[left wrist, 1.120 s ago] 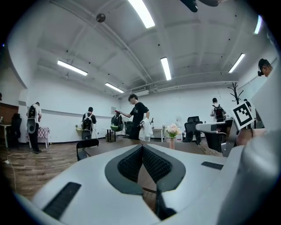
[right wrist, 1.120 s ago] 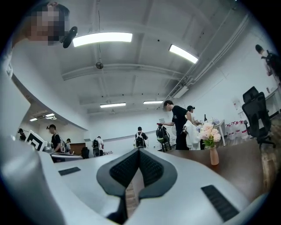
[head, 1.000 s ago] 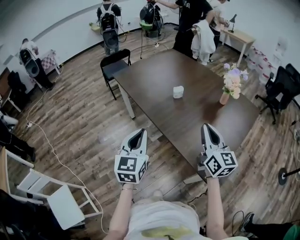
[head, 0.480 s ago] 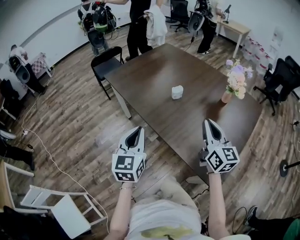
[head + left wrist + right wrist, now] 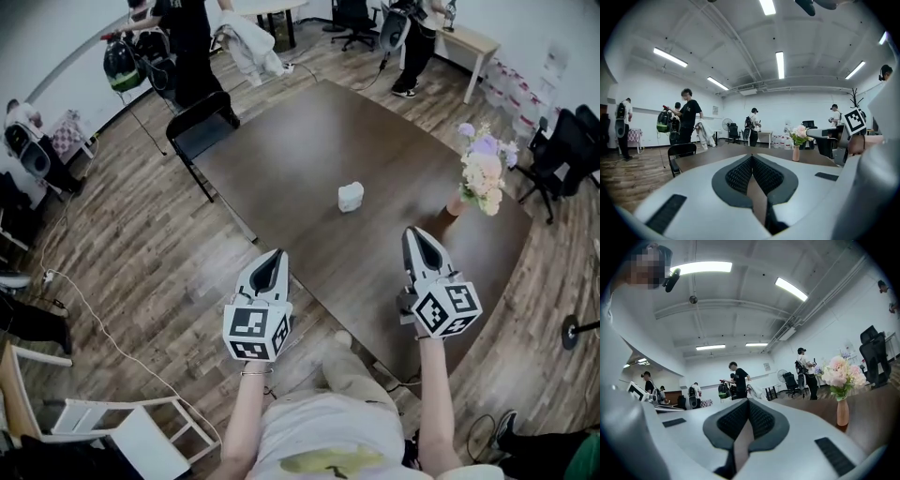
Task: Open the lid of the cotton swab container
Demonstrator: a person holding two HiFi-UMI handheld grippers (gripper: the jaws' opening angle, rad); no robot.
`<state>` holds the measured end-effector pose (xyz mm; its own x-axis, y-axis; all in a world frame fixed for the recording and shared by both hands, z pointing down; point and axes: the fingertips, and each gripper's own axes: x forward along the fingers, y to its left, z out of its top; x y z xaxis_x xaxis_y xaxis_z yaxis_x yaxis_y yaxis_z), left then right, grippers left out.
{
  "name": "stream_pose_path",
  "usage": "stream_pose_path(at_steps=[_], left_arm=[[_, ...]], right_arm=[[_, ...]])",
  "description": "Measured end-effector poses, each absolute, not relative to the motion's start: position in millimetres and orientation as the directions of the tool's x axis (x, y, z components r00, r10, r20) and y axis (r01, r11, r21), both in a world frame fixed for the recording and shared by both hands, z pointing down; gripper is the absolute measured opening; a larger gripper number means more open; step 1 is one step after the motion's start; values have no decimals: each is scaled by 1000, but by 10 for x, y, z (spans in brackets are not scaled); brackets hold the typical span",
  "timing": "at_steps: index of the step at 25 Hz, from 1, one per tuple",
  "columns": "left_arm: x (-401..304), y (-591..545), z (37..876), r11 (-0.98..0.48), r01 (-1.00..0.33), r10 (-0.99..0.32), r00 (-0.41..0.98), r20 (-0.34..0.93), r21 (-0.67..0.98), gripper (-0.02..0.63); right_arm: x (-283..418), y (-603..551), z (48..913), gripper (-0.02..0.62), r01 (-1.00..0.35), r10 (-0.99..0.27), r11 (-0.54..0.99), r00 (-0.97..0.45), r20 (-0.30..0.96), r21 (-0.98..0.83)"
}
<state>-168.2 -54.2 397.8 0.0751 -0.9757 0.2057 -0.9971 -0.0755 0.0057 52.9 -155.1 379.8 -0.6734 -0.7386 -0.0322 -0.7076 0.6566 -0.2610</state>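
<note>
A small white cotton swab container (image 5: 351,197) stands alone near the middle of the dark brown table (image 5: 300,159). My left gripper (image 5: 277,253) is shut and empty, hanging over the floor just off the table's near edge. My right gripper (image 5: 412,232) is shut and empty too, above the table's near right part, well short of the container. In the left gripper view the jaws (image 5: 751,158) meet with nothing between them. The right gripper view shows the same closed jaws (image 5: 748,402). The container is hidden behind the jaws in both gripper views.
A vase of pink and white flowers (image 5: 480,178) stands on the table's right side, also seen as flowers (image 5: 840,378) close to my right gripper. A black chair (image 5: 199,136) sits at the table's far left corner. Several people stand at the far end of the room. A white chair (image 5: 122,427) lies at lower left.
I have stepped closer to the table: both grippers have advanced toward it, the right one now over the tabletop. People at the far end have shifted left. Both jaws stayed shut.
</note>
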Motion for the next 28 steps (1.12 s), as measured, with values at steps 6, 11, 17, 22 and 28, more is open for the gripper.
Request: stream_pose_path(at_steps=[6, 11, 17, 22, 28], left_arm=[[-1662, -1130, 4020, -138, -990, -967, 134, 215, -3, 23], [-1622, -1543, 4085, -175, -985, -959, 171, 226, 3, 23], [-1542, -1878, 4310, -268, -963, -931, 262, 253, 14, 23], [-1448, -2106, 4667, -363, -931, -880, 356, 313, 39, 23], [-1345, -2433, 5105, -436, -894, -820, 443, 362, 106, 25]], right_arm=[[437, -1996, 3862, 21, -697, -725, 666, -689, -11, -266], [427, -2321, 4002, 21, -706, -729, 654, -684, 23, -271], [323, -2531, 4223, 21, -706, -721, 648, -690, 66, -286], [260, -2649, 4488, 21, -715, -719, 633, -685, 119, -297], [209, -2788, 4766, 21, -735, -719, 612, -670, 182, -291]])
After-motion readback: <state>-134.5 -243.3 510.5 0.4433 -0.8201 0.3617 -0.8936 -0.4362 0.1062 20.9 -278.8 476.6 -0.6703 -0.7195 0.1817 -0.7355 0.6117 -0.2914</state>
